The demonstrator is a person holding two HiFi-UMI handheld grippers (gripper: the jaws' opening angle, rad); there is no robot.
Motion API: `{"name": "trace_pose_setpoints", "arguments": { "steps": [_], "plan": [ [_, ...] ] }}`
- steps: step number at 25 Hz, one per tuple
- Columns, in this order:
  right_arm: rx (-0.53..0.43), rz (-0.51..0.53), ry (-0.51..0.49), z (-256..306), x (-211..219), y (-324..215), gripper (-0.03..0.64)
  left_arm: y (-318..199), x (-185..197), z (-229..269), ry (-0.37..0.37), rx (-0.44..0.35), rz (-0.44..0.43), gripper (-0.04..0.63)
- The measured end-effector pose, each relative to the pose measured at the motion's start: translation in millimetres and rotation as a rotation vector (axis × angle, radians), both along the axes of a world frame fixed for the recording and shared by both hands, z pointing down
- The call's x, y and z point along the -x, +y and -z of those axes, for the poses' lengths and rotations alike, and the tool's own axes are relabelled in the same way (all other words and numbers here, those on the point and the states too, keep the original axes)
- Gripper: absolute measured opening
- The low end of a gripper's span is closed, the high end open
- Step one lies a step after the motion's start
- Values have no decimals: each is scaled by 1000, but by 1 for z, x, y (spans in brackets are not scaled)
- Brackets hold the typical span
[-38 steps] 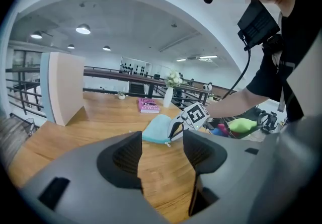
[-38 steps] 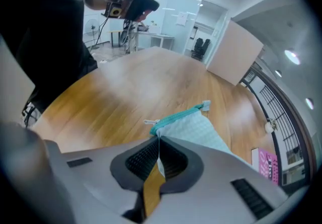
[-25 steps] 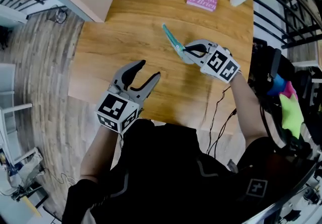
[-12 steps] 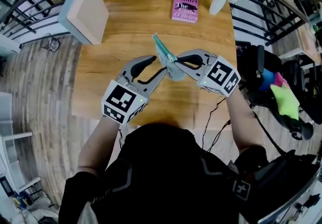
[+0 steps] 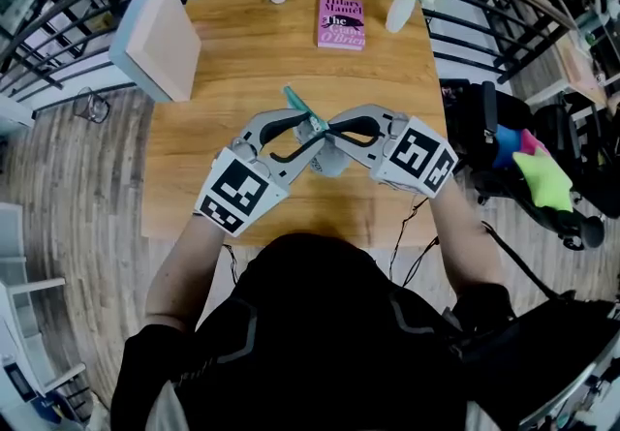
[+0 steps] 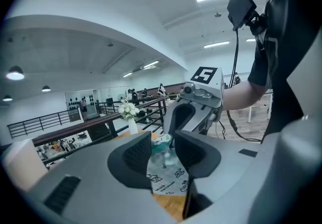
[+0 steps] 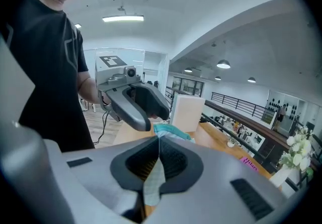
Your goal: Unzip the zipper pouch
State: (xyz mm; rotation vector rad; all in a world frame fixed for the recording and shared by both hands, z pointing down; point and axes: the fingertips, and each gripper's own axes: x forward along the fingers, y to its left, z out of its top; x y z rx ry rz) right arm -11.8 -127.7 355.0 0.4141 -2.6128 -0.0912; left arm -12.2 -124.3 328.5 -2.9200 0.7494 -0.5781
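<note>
Zipper pouch [image 5: 330,160] up off table [image 5: 223,42] w/ right gripper [image 7: 158,147] fingers clenched on its edge (anchor); left gripper [image 6: 163,151] fingers just closing round zip end, not gripping yet.

Wooden table [image 5: 242,42] on plank floor [image 5: 77,177], black railing [image 7: 240,103] behind.

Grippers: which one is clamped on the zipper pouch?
The right gripper: its jaws pinch the zipper pouch flat. The left gripper has just been closing, pouch between its jaws, not yet pressed.
</note>
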Motion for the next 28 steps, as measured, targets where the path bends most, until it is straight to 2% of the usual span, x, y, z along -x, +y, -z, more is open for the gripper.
{"name": "trace_pose_setpoints", "arguments": {
  "steps": [3, 9, 11, 14, 20, 28],
  "plan": [
    [-17, 16, 13, 1, -1, 4, 12, 0, 0, 1, -11, -24, -16, 133],
    [-29, 61, 15, 5, 1, 13, 14, 9, 5, 8, 37, 24, -87, 109],
    [-36, 76, 22, 5, 2, 15, 14, 11, 7, 9, 44, 35, -97, 58],
    [-49, 104, 35, 5, 3, 19, 14, 9, 11, 11, 62, 50, -90, 40],
    [-81, 132, 59, 7, 5, 23, 14, 4, 15, 10, 83, 88, -46, 37],
    [-108, 163, 71, 9, 7, 28, 14, 8, 16, 6, 124, 157, -66, 32]
  ]
}}
